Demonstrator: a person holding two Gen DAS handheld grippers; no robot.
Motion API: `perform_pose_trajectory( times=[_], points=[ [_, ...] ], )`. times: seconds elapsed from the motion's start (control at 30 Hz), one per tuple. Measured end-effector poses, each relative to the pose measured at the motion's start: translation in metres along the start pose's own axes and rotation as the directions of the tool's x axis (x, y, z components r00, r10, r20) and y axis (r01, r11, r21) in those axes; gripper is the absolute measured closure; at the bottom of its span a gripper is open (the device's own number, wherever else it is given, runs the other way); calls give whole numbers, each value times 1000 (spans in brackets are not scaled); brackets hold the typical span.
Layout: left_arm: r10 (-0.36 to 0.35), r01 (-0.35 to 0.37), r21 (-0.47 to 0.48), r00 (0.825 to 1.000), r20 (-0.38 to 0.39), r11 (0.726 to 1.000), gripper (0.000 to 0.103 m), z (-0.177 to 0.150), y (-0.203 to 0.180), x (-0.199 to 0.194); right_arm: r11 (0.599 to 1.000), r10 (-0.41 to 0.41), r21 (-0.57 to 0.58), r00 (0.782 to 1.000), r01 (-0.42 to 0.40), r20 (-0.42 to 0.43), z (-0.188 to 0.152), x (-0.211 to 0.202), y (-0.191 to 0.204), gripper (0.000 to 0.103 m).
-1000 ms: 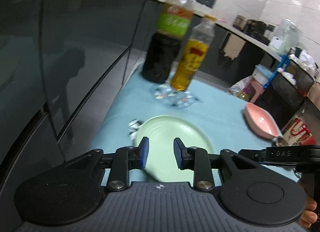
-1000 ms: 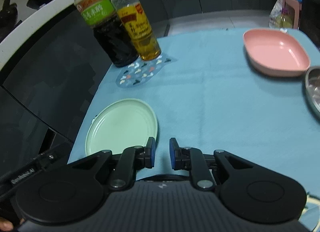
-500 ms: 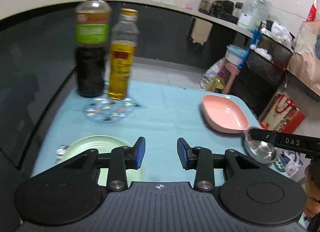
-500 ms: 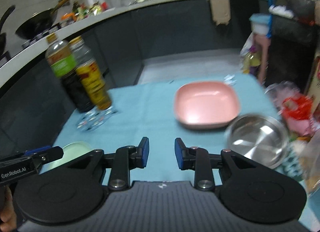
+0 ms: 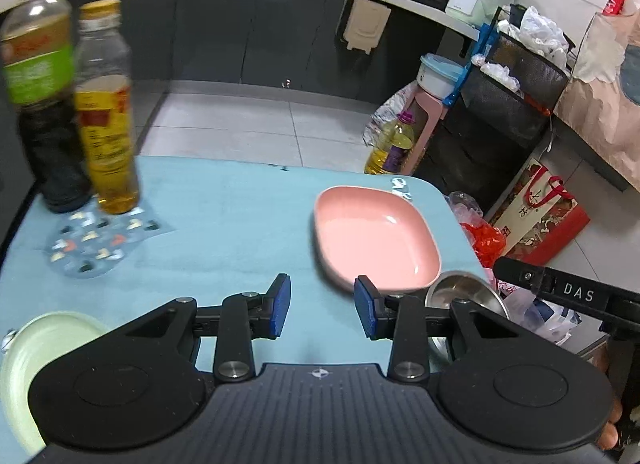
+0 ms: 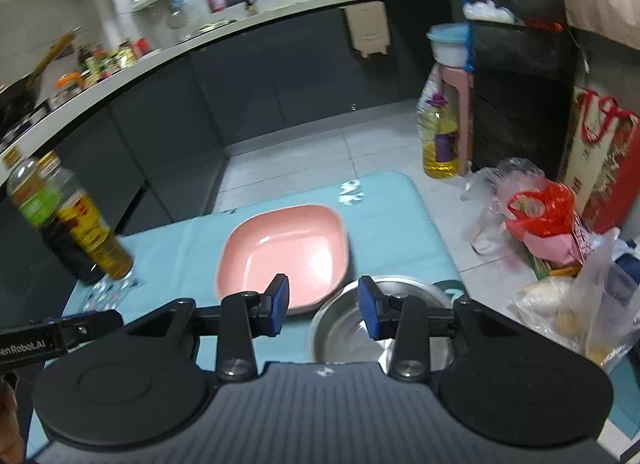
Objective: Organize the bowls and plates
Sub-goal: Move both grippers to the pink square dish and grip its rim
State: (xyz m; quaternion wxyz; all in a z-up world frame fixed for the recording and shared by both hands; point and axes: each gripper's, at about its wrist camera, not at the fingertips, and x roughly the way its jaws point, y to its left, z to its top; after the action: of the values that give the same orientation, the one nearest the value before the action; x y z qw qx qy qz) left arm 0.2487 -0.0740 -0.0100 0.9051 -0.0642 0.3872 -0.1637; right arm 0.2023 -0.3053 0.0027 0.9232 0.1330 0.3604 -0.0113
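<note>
Now both views have been swung from the green plate, at the left hand-held gripper's near left, toward the steel bowl under the right hand-held gripper; both are spread wider and empty. Pickup is judged next. Beyond lies the pink plate. Bowl and green plate are partly hidden; the bottles are blurred.
</note>
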Motion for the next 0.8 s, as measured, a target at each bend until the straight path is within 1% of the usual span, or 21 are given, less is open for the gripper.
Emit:
perform_pose_trajectory(
  times=[0.1, 0.2, 0.3, 0.4, 0.57, 0.67, 0.73, 0.77, 0.8],
  points=[
    [16, -15, 28, 1000, -5, 999, 70, 6, -12, 21, 1000, -16, 7, 1000, 16, -16, 6, 10, -3, 75],
    [31, -30, 47, 999, -21, 998, 70, 11, -19, 44, 1000, -14, 26, 999, 15, -47, 11, 24, -4, 75],
    [48, -47, 34, 998, -39, 998, 70, 13, -16, 65, 999, -13, 31, 996, 15, -84, 14, 42, -1, 75],
    [59, -58, 17, 996, -66, 998, 70, 16, -11, 84, 1000, -28, 8, 993, 29, -116, 13, 57, 4, 75],
    [78, -78, 1, 992, -97, 997, 70, 19, -3, 107, 999, -41, 6, 987, 43, -158, 11, 79, 6, 75],
    [72, -74, -13, 991, -114, 997, 70, 19, 1, 117, 998, -58, 2, 984, 59, -168, 9, 88, 3, 75],
    [50, -53, -15, 991, -127, 999, 71, 16, 3, 123, 998, -67, 2, 983, 68, -172, 8, 94, 1, 75],
    [38, -40, -10, 990, -134, 999, 72, 15, 3, 125, 998, -65, 2, 981, 67, -181, 8, 96, 1, 78],
    [32, -33, -3, 990, -140, 999, 75, 13, 3, 128, 998, -60, 2, 980, 61, -188, 7, 98, 0, 91]
  ],
)
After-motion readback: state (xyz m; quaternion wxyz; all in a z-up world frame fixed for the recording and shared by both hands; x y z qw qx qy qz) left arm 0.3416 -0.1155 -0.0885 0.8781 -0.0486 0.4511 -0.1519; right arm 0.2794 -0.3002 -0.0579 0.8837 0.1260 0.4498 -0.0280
